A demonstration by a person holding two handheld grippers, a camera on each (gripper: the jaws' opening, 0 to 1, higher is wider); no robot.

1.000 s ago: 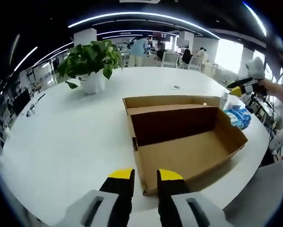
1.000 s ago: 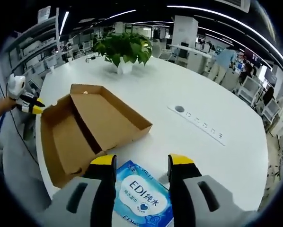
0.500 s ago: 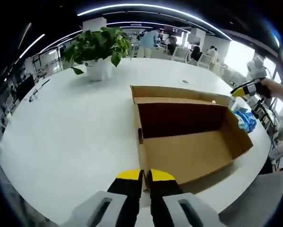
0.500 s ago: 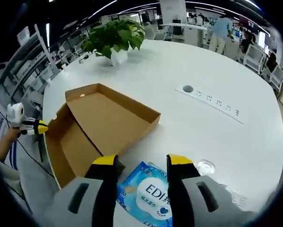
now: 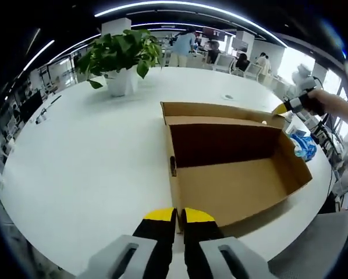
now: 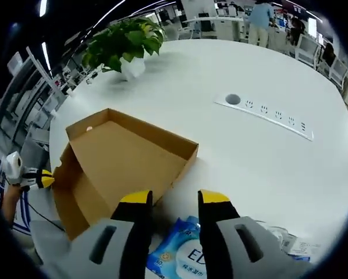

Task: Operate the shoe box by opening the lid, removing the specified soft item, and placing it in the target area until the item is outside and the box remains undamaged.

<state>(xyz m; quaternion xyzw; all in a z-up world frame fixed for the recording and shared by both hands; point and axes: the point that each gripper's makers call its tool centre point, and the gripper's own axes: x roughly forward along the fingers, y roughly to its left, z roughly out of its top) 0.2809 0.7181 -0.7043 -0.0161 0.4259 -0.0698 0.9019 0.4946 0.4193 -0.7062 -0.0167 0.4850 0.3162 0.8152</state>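
The brown cardboard shoe box (image 5: pixel 232 168) lies open on the white table, its inside bare, with its lid (image 6: pixel 133 157) folded flat beside it. My left gripper (image 5: pixel 178 216) is shut on the box's near wall at a corner. A blue wipes pack (image 6: pixel 183 253) lies on the table just beyond the box's far side, also seen as the blue pack (image 5: pixel 306 145). My right gripper (image 6: pixel 174 199) hovers open above the pack, its jaws a little apart, reaching toward the lid's edge. In the left gripper view the right gripper (image 5: pixel 287 106) sits at the box's far right corner.
A potted green plant (image 5: pixel 120 55) stands at the table's far side. A socket strip (image 6: pixel 267 113) is set into the tabletop. A clear plastic wrapper (image 6: pixel 279 238) lies right of the pack. People and office chairs are far behind. The table edge (image 5: pixel 57 256) is close.
My left jaws have closed onto the box's near wall. The right gripper has moved up over the pack toward the lid, its jaws a bit narrower.
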